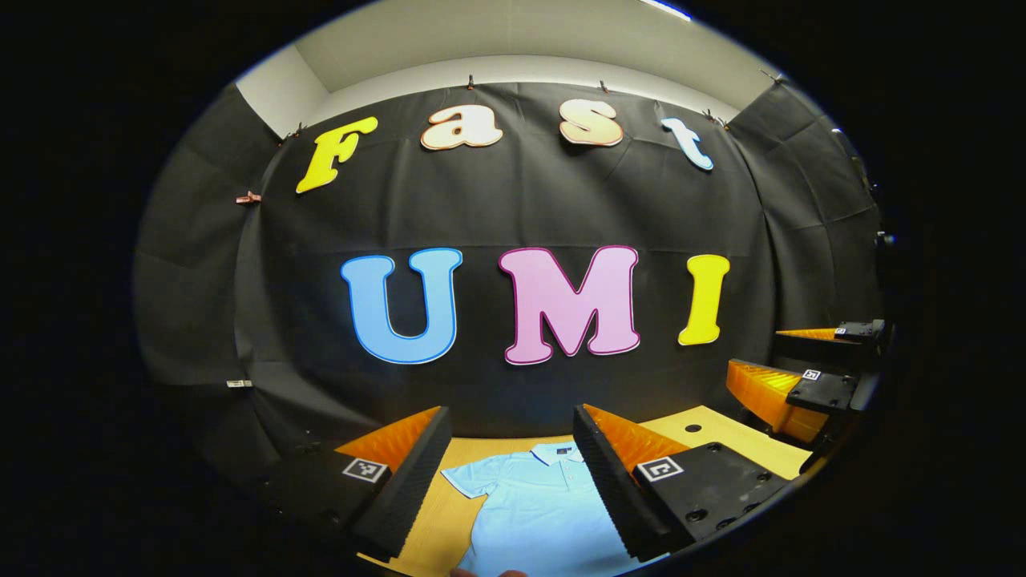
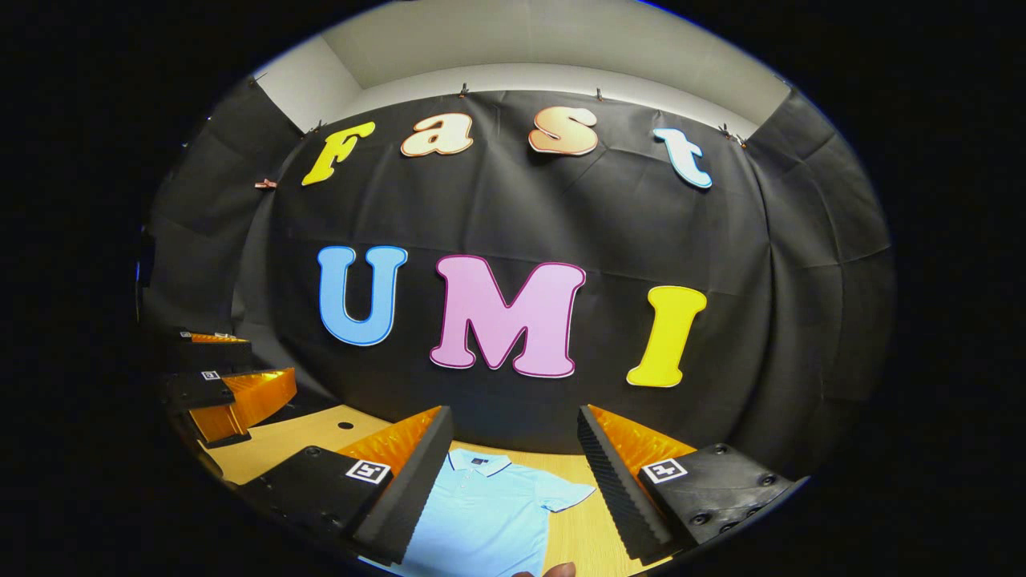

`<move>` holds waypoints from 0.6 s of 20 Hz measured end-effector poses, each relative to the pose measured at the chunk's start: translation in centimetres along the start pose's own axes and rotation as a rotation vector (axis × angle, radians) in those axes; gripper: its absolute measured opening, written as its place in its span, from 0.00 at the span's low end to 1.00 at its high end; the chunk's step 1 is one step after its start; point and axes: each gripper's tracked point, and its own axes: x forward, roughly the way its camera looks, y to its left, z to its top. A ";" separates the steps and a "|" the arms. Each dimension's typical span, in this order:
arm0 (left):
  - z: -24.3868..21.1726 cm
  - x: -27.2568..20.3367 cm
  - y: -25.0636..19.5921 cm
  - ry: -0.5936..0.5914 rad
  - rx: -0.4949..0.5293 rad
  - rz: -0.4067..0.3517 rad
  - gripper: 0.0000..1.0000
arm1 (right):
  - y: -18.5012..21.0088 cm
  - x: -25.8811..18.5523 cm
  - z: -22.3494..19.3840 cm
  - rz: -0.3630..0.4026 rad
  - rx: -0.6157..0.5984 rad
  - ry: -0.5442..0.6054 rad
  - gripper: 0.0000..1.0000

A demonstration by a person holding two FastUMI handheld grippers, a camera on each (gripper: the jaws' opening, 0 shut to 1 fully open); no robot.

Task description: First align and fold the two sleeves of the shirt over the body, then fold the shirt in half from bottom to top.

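A light blue polo shirt (image 1: 537,505) lies flat on the wooden table (image 1: 721,433), collar toward the far wall. Its left sleeve (image 1: 466,481) sticks out sideways. My left gripper (image 1: 511,417) hangs open above the shirt with nothing between its fingers. Off to the right in that view, the right gripper (image 1: 753,351) is also held up and open. In the right gripper view, the shirt (image 2: 489,513) shows its other sleeve (image 2: 565,493) spread out. My right gripper (image 2: 513,417) is open and above it. The left gripper (image 2: 268,361) floats open at the far left.
The black cloth wall stands close behind the table's far edge. The tabletop has small dark holes (image 1: 693,428) (image 2: 346,425) beside the shirt. A bit of a person's hand (image 2: 553,570) shows at the bottom edge.
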 end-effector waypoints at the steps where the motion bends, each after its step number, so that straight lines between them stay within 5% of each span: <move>1: -0.1 0.1 0.1 0.000 0.000 0.000 0.97 | -0.1 0.3 -0.2 -0.003 -0.004 0.008 0.98; 7: -0.5 0.7 0.0 0.002 0.002 0.001 0.97 | -1.5 6.0 -2.8 -0.013 -0.047 0.092 0.94; 12: -1.6 1.4 -0.4 0.028 -0.011 0.010 0.98 | -4.7 12.9 -14.3 -0.010 0.036 0.434 0.98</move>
